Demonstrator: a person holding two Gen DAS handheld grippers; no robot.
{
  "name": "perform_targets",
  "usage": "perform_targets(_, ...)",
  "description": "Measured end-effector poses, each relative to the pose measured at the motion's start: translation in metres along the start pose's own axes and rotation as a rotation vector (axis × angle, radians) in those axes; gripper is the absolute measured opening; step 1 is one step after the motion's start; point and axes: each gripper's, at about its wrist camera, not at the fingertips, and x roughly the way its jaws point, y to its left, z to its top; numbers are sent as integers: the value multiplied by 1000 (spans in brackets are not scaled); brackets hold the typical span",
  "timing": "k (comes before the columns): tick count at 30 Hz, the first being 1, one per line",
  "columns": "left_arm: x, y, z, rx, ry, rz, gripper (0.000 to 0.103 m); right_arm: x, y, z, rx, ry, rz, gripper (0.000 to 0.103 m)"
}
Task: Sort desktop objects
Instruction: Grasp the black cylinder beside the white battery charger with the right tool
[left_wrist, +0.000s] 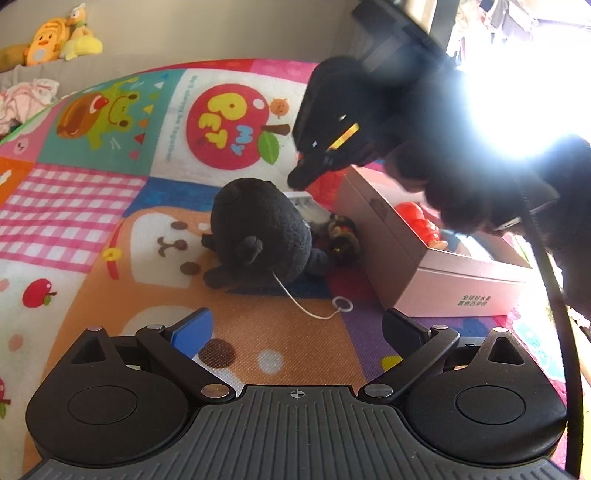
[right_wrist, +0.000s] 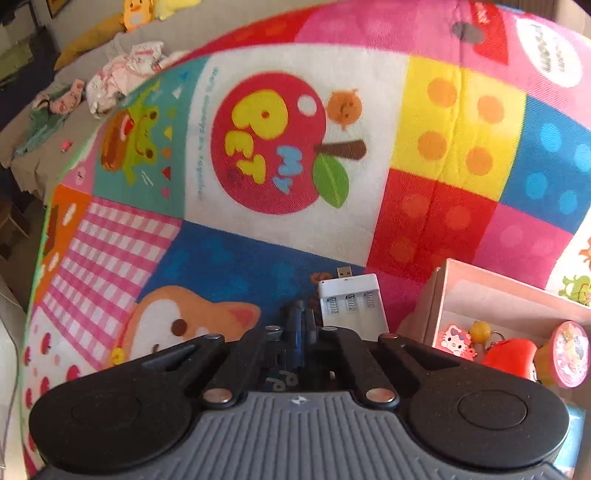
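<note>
The white battery charger (right_wrist: 352, 304) lies just ahead of your closed, empty right gripper (right_wrist: 301, 325), long axis pointing away, beside the pink box (right_wrist: 439, 291); your left gripper (left_wrist: 295, 328) is open.

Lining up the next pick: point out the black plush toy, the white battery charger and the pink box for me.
black plush toy (left_wrist: 258, 229): left wrist view, on its round back.
white battery charger (right_wrist: 352, 304): right wrist view, on the spring slots.
pink box (left_wrist: 458, 286): left wrist view, on its near outer wall.
</note>
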Motion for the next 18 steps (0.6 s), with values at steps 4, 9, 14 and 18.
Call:
perform_targets(4,1,-1,0,4,4,4,101,-36,-5,-5,-22,-31,35,0)
perform_targets(9,2,-4,0,15,11,19,101,-10,1,-4,-22,23,30,7)
perform_targets(14,2,-6,-1,24,9,12,101,41,10,0,-21,92,15,19)
perform_targets(18,3,-3,0,6,15,0,101,71,21,6,-33,132,29,29)
